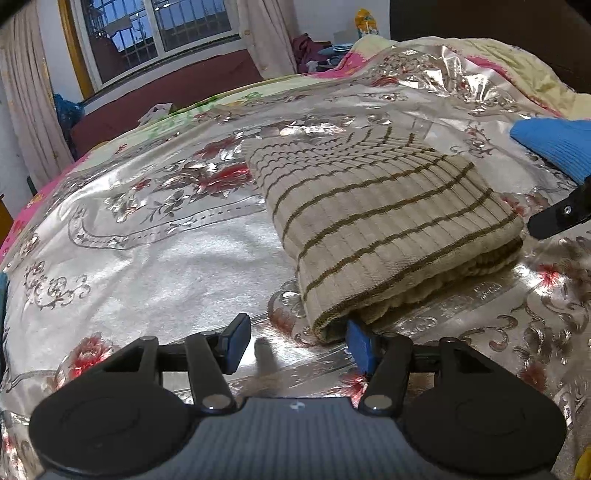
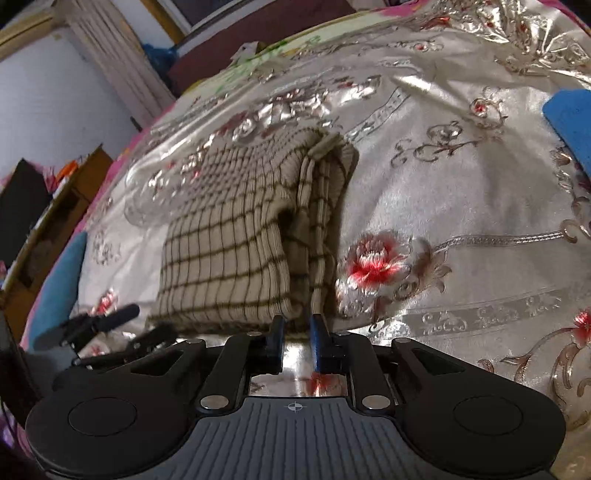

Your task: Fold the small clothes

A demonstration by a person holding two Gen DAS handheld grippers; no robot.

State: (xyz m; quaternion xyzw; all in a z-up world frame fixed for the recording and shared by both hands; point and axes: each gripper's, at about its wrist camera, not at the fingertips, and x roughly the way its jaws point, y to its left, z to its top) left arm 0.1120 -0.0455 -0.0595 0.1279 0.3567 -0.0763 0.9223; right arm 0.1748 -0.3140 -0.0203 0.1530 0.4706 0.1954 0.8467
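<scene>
A folded beige garment with thin olive stripes lies on the shiny floral bedspread. My left gripper is open at the garment's near corner. Its right pad touches the hem, and nothing sits between the pads. In the right wrist view the same garment lies just ahead of my right gripper. Its jaws stand a narrow gap apart at the folded edge, and no cloth is pinched between them. One finger of the right gripper pokes in beside the garment's right side.
A blue knitted garment lies at the right on the bedspread, also seen as a blue garment far right. A blue cloth hangs at the bed's left edge. A window and curtains stand behind the bed.
</scene>
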